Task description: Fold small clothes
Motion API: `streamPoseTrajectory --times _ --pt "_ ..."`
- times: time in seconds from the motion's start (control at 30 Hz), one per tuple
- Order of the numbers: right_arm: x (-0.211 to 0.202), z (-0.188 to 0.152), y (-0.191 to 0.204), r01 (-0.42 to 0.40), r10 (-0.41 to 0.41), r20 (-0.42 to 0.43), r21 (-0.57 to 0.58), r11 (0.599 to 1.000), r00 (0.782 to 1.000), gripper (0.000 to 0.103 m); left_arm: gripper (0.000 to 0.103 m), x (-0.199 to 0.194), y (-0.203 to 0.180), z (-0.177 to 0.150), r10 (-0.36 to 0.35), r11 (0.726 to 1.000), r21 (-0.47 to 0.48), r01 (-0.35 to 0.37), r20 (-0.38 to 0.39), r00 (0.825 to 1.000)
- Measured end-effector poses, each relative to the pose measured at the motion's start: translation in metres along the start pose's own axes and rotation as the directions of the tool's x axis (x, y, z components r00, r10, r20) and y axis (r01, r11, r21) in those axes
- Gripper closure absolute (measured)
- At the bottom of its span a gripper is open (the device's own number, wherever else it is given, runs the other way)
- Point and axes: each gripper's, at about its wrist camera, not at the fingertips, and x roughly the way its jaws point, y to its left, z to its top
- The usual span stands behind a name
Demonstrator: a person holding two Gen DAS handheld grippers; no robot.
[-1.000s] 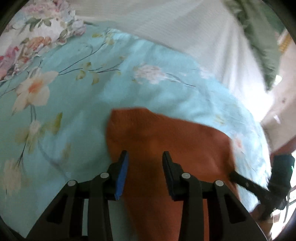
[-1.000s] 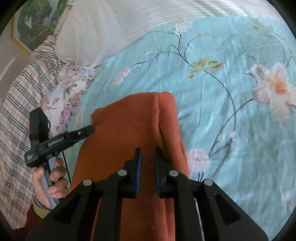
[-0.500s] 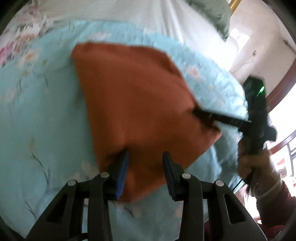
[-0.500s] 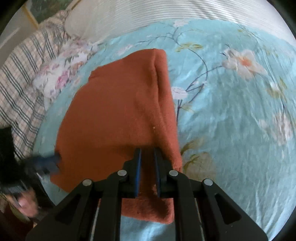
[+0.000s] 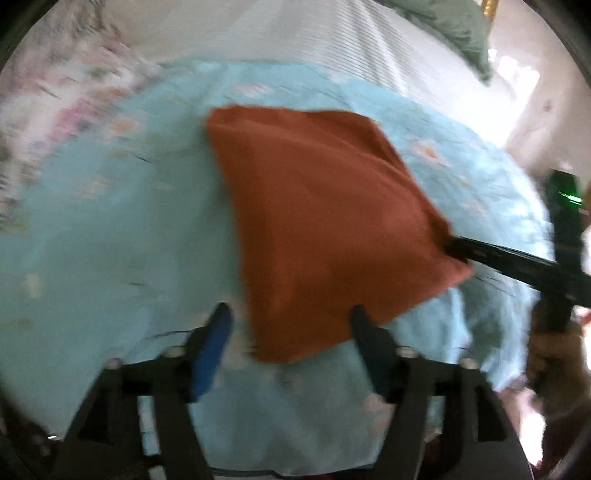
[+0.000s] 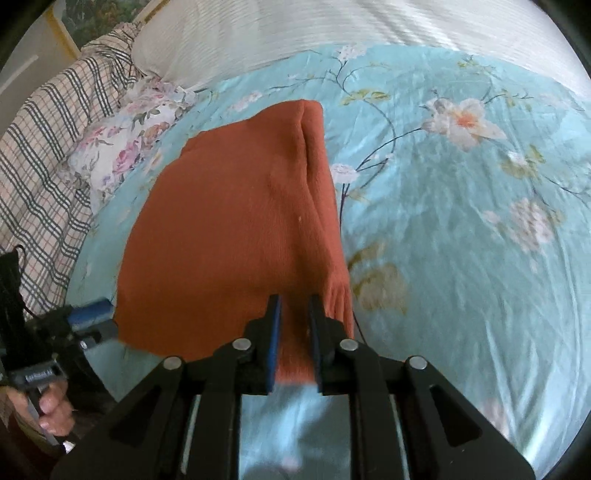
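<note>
An orange knitted cloth lies folded on the light blue flowered bedspread. My left gripper hangs over the cloth's near corner. Its jaws are opening wide and the corner lies loose between them, untouched by the pads. The right wrist view shows that gripper's blue pad at the cloth's left edge. My right gripper has the cloth's thick folded edge filling the narrow gap between its pads, and its jaws are starting to open. From the left wrist view its fingers meet the cloth's right corner.
A white striped pillow lies at the far side, with a checked blanket and a flowered pillow to the left. A green cushion sits far right. A person's hands hold the gripper handles at the bed's near edge.
Both grippers drew back toward the bed's near edge, bringing the cloth's edge along. The left jaws spread wide and let go of the cloth corner. The right gripper still sits on the folded edge.
</note>
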Motion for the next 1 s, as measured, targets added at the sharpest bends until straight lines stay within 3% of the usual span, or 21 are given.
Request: streamPoseTrajectory --times 0.07,0.1,0.3,0.63,1.0 --pt "-0.013 -0.007 0.004 0.0 0.0 0.021 -0.01 1.0 1.0 0.036 0.02 -0.008 0.001 -0.003 0.091 0.996 -0.002 -0.091 0.017 0.996" --pt "-0.021 -0.011 0.007 0.008 -0.007 0.041 -0.023 1.0 0.999 0.032 0.02 -0.008 0.003 -0.004 0.102 0.995 -0.002 -0.102 0.021 0.995" --pt "-0.038 -0.03 0.021 0.074 -0.068 0.058 -0.103 0.992 0.996 0.03 0.02 0.0 -0.001 -0.016 0.187 0.982 0.033 -0.187 0.003 0.982" --pt "-0.041 -0.057 0.035 0.077 -0.077 0.006 -0.162 0.984 0.997 0.026 0.02 -0.007 -0.002 -0.036 0.217 0.974 0.06 -0.216 -0.008 0.976" --pt "-0.035 -0.05 0.046 0.067 -0.068 -0.001 -0.179 0.982 0.998 0.025 0.02 -0.009 0.007 -0.025 0.21 0.977 0.027 -0.209 -0.01 0.978"
